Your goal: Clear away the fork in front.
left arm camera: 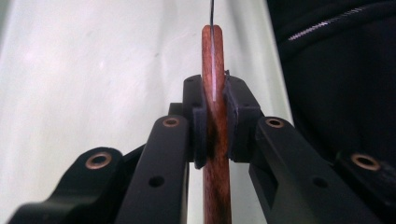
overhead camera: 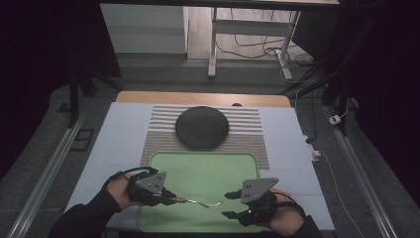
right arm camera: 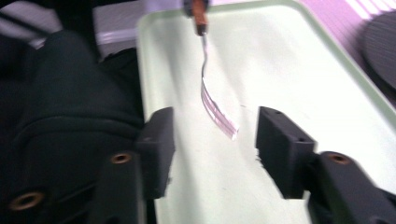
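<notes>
**Wood-handled fork, midway through a handover**

Wooden handle pinched tight in our left gripper, we hold the fork just over the green tray. Our right gripper waits with jaws spread, tines between them. Next, we judge, it must close on the tines before the left lets go.

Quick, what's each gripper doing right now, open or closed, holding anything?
Left gripper: closed on the fork, gripping its wooden handle.
Right gripper: open, holding nothing; the fork's tines lie between its jaws.
</notes>
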